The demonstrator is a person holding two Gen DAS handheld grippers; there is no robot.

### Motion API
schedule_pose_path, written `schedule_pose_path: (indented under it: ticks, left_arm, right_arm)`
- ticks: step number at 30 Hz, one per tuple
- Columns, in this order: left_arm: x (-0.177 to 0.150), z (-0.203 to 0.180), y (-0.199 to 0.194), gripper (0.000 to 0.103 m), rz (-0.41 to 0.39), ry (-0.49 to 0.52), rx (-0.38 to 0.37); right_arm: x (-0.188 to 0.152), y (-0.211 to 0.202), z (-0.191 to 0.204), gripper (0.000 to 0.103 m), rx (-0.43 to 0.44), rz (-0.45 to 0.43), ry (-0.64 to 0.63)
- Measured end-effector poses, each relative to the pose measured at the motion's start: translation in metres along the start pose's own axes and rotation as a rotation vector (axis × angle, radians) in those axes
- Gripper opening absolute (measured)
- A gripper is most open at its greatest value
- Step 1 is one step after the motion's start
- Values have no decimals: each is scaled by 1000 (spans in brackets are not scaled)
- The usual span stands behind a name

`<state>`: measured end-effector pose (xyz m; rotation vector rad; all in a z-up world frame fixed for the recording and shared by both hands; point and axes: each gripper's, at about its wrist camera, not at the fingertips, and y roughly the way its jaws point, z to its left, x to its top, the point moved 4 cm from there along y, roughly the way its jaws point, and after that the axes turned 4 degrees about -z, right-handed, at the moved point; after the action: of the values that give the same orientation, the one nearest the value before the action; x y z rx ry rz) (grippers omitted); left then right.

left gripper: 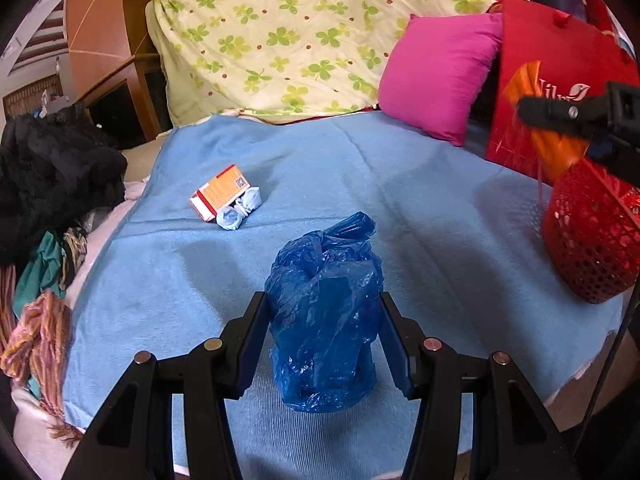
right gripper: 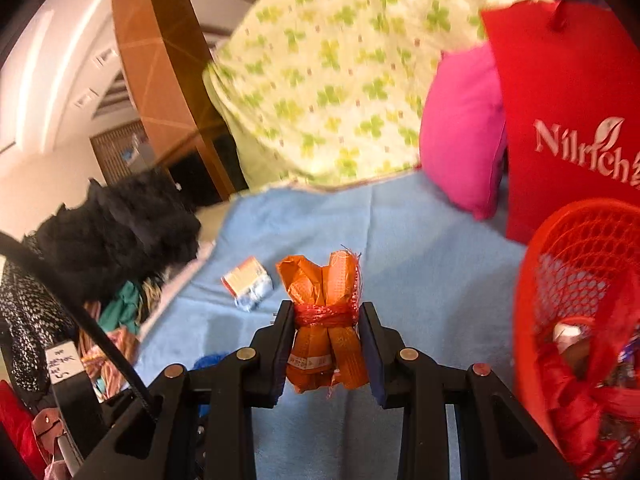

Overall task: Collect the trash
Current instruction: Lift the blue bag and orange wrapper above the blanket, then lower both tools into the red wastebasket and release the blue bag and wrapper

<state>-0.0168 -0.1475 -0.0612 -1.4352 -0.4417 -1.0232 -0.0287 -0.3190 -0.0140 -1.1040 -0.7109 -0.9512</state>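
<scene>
My left gripper (left gripper: 325, 322) is shut on a crumpled blue plastic bag (left gripper: 326, 300), held just above the blue blanket (left gripper: 420, 208). My right gripper (right gripper: 325, 330) is shut on an orange wrapper bundle (right gripper: 320, 284) tied with red netting, lifted off the bed. In the left wrist view the right gripper (left gripper: 532, 114) shows at the far right with the orange bundle (left gripper: 556, 152) above a red mesh basket (left gripper: 592, 244). The basket (right gripper: 576, 248) has trash inside. An orange-and-white box (left gripper: 219, 192) and a pale blue wad (left gripper: 240, 210) lie on the blanket.
A pink pillow (left gripper: 436, 76), a red paper bag (right gripper: 560, 100) and a clover-print quilt (left gripper: 288, 36) line the back of the bed. Dark clothes (left gripper: 52, 176) and striped fabric (left gripper: 44, 332) are piled along the left edge. A wooden headboard (left gripper: 100, 28) stands behind.
</scene>
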Motion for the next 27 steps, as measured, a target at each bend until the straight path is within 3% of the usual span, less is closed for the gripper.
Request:
schedule_pose_path:
  ticks: [8, 27]
  left_arm:
    - [25, -19, -37, 55, -58, 19, -17]
    - [77, -100, -93, 56, -157, 42, -251]
  right_arm:
    - [10, -41, -21, 34, -21, -115, 20]
    - [36, -128, -123, 34, -84, -319, 178]
